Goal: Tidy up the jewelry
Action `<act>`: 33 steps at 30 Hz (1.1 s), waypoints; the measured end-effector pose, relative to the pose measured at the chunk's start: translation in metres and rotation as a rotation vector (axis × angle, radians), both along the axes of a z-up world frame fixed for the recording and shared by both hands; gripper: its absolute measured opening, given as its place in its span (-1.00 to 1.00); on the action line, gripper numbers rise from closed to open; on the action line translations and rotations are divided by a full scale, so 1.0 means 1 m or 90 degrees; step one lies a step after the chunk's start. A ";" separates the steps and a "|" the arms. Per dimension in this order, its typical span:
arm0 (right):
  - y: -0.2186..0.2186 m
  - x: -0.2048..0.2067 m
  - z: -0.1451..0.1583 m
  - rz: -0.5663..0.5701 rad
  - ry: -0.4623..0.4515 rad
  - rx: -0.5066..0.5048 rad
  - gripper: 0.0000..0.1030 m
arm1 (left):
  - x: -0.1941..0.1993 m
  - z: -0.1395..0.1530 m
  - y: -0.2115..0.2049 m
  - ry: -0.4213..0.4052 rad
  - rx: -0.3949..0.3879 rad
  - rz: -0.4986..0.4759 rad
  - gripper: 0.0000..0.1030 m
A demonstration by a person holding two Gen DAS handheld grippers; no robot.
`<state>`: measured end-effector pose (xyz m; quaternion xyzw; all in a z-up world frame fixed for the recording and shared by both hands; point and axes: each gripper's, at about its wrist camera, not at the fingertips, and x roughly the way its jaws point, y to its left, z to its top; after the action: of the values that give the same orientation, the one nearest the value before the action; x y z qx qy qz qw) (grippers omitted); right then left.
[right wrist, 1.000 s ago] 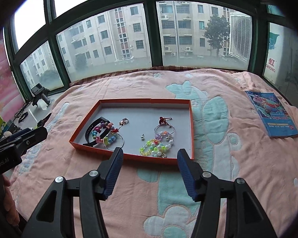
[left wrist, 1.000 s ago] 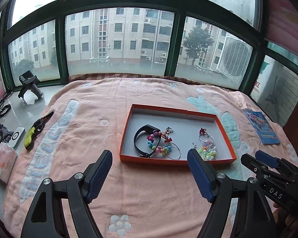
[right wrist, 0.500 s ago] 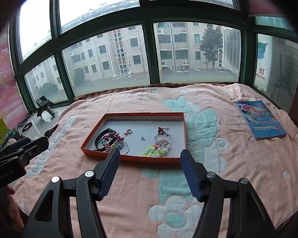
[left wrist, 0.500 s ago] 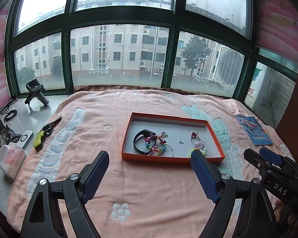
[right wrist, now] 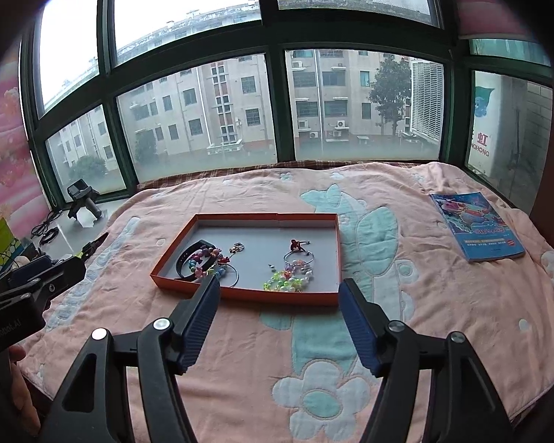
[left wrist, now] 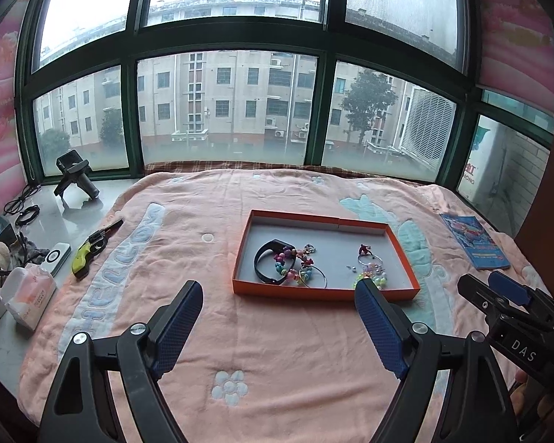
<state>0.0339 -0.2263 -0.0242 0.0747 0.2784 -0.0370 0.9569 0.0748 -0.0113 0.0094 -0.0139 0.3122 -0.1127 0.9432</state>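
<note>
An orange tray with a grey floor lies on the pink bedspread. In it are a black wristband, a colourful bead bracelet, a thin silver hoop, a ring with a red charm and pale beads. My left gripper is open and empty, held back from the tray's near rim. My right gripper is open and empty too, also short of the tray.
A blue booklet lies on the bed at the right. A toy revolver lies at the bed's left edge. The grey sill at the left holds a tissue pack, a white device, cables and a black stand.
Both grippers have pulled back and tilted up from the tray, so it looks smaller and farther. Both stay open. The jewelry has not moved.
</note>
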 end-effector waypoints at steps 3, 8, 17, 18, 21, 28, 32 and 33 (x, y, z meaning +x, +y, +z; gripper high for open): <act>0.000 0.000 0.000 0.001 0.000 0.000 0.42 | 0.000 0.000 0.000 0.000 0.003 0.001 0.77; -0.001 0.000 0.000 0.000 0.001 0.003 0.42 | 0.001 -0.001 -0.001 0.003 0.009 0.001 0.77; -0.001 0.001 -0.001 0.000 0.004 0.003 0.42 | 0.003 -0.006 -0.004 0.006 0.023 -0.004 0.79; -0.001 0.001 -0.001 0.000 0.005 0.003 0.42 | 0.003 -0.007 -0.004 0.006 0.024 -0.004 0.80; -0.002 0.000 -0.001 0.000 0.006 0.003 0.42 | 0.003 -0.008 -0.005 0.004 0.026 -0.004 0.85; -0.001 0.001 -0.001 0.002 0.005 0.003 0.42 | 0.003 -0.007 -0.005 0.004 0.027 -0.004 0.86; 0.001 0.003 -0.001 0.001 0.007 0.003 0.42 | 0.003 -0.008 -0.005 0.005 0.029 -0.006 0.86; 0.001 0.003 -0.001 0.001 0.007 0.003 0.42 | 0.003 -0.009 -0.005 0.005 0.031 -0.006 0.86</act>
<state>0.0365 -0.2257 -0.0254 0.0764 0.2835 -0.0362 0.9552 0.0779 -0.0161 0.0005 0.0097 0.3187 -0.1096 0.9414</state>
